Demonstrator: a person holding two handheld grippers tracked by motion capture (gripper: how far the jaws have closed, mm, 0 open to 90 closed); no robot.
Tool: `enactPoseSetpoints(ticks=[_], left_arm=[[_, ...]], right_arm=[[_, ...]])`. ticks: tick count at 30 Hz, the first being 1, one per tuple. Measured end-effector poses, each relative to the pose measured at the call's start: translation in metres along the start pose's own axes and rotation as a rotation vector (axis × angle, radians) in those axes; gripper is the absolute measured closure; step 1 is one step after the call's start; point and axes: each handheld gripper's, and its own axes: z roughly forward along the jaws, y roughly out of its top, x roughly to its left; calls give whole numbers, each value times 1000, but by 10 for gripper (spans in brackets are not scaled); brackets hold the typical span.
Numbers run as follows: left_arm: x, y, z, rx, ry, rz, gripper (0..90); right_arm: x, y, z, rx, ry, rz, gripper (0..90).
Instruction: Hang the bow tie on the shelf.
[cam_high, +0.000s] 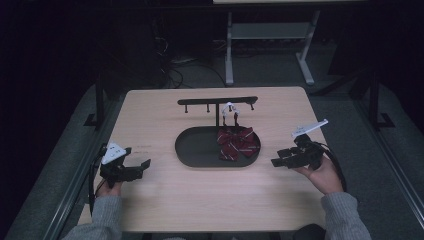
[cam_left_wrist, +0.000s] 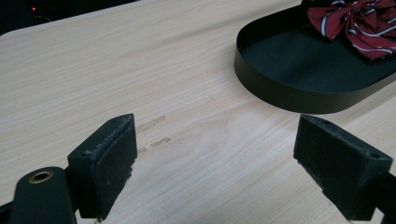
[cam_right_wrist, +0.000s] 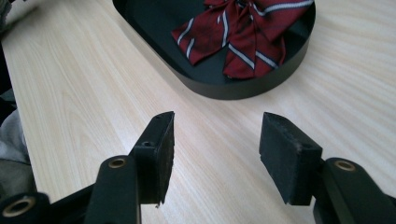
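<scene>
A dark red striped bow tie (cam_high: 237, 143) lies in the right half of a black oval tray (cam_high: 195, 150) at the table's middle, hanging by a white strap from a black hook rack (cam_high: 217, 101). My left gripper (cam_high: 142, 166) rests low at the table's left, open, nothing between its jaws; the tray's wall (cam_left_wrist: 280, 91) and the bow tie (cam_left_wrist: 359, 23) lie ahead of it to the right. My right gripper (cam_high: 277, 161) is just right of the tray, open and empty, pointing at the bow tie (cam_right_wrist: 243, 32) and the tray (cam_right_wrist: 224, 88).
The light wooden table (cam_high: 200, 200) has bare wood in front of the tray and on both sides. Its edges drop to a dark floor. A white desk frame (cam_high: 265, 45) stands beyond the far edge.
</scene>
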Motion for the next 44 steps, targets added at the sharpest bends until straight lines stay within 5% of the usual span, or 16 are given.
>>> enactPoseSetpoints(ticks=[44], left_arm=[[-1, 0, 1, 7, -1, 14, 130]], right_arm=[[14, -56, 19, -29, 18, 47, 427]])
